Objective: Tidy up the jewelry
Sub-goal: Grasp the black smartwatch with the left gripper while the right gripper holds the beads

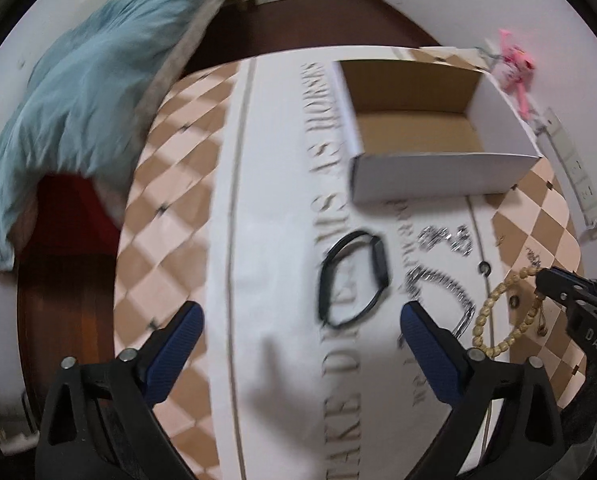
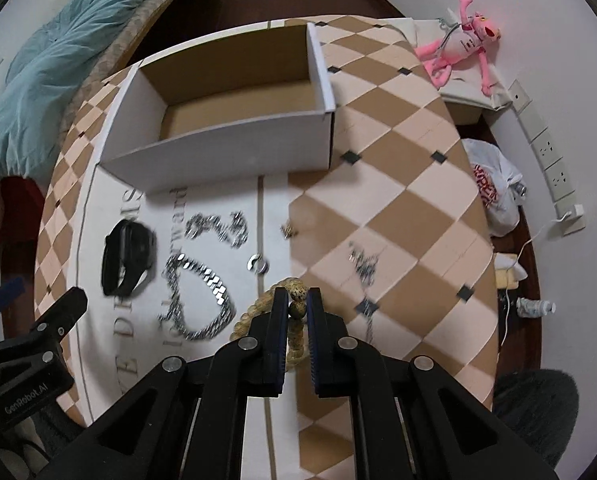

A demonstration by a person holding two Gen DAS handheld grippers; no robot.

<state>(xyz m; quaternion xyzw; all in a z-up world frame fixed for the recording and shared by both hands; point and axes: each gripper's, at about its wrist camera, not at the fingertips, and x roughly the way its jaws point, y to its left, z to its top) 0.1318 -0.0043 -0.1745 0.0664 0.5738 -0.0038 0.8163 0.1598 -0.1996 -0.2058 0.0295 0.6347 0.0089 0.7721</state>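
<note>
An open white cardboard box (image 1: 438, 178) (image 2: 226, 160) stands on the checkered table, empty. In front of it lie a black wristband (image 1: 352, 280) (image 2: 126, 258), a sparkly silver chain (image 1: 442, 280) (image 2: 202, 300) and a smaller silver piece (image 1: 444, 238) (image 2: 214, 226). My right gripper (image 2: 297, 300) (image 1: 542, 280) is shut on a tan beaded bracelet (image 2: 298, 294) (image 1: 498, 320) at table level. My left gripper (image 1: 298, 316) is open and empty, just in front of the wristband.
A small ring (image 2: 258, 264) and thin silver chains (image 2: 362, 264) lie on the table to the right. A blue blanket (image 1: 82, 92) lies on the bed to the left. A pink plush toy (image 2: 462, 48), a plastic bag (image 2: 494, 188) and a power strip (image 2: 546, 152) are at the right.
</note>
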